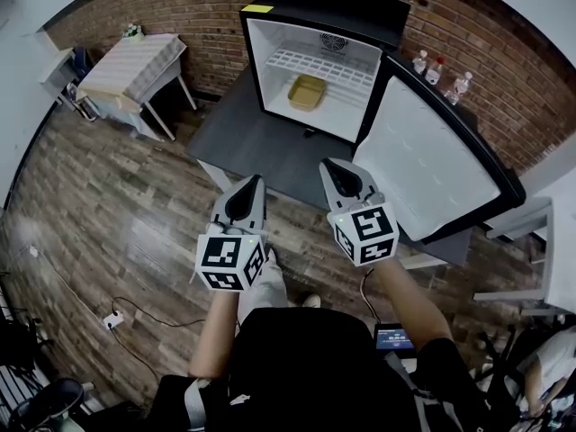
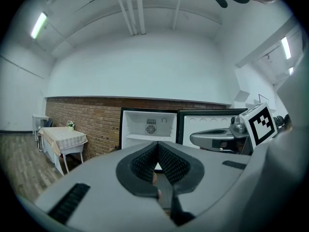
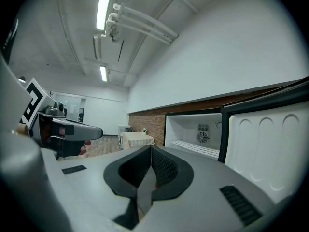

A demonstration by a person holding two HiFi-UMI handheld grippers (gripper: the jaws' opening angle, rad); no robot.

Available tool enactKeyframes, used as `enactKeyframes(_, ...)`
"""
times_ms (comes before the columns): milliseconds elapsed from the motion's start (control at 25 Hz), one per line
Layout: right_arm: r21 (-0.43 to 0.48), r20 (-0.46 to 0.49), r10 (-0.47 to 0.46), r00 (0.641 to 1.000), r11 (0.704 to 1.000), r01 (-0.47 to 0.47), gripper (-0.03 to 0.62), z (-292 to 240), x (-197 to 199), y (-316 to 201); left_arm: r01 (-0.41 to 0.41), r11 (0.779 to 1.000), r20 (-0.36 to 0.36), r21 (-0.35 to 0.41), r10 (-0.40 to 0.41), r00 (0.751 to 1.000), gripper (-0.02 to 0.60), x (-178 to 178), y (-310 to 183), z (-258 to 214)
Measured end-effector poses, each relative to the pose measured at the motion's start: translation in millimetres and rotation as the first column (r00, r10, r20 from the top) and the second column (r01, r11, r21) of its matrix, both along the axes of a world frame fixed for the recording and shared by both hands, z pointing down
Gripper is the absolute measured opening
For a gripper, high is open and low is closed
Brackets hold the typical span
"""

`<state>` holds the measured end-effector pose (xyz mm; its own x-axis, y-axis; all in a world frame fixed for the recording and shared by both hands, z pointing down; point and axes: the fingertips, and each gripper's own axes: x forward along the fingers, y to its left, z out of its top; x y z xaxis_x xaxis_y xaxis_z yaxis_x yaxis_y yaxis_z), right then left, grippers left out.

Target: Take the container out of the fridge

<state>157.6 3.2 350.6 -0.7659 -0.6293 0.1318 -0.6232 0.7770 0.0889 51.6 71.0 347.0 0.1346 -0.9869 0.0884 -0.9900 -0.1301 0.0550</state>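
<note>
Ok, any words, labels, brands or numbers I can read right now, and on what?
No text is readable.
Yellow sticker on the black mini fridge: too small to read.
Small lit screen at the person's waist: blurred.
Labels on the clear plastic bottles: too small.
Black-and-white marker cubes: patterns only, no letters.

Clothed table (image 1: 135, 66) far left; bottles (image 1: 438, 72) near brick wall (image 1: 198, 7).

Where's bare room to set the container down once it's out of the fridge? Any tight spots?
Bare: table in front of the fridge and along its left side. Shelf is free around the container. Tight: right side, taken by the open door, bottles behind it.
</note>
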Motion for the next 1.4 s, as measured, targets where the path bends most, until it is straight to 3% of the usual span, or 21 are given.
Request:
enactKeyframes(360,-0.007,-0.037,0.013,0.999,1.000,-0.013,0.041,10,-36,-54,-0.031,0.999,-0.010,-0.006,0.031,0.999,0.012,-33,-60,7)
enactKeyframes(960,-0.032,-0.072,0.073,0.995,0.997,-0.075,0.041,12,-123,-162,-0.104,0.994,-0.042,-0.023,0.103,0.994,0.012,-120,-176,7)
enactKeyframes(1400,-0.052,-0.127,0.140,0.982,0.988,-0.147,0.041,25,-182,-214,-0.188,0.981,-0.075,-0.050,0.184,0.980,0.012,-183,-237,18)
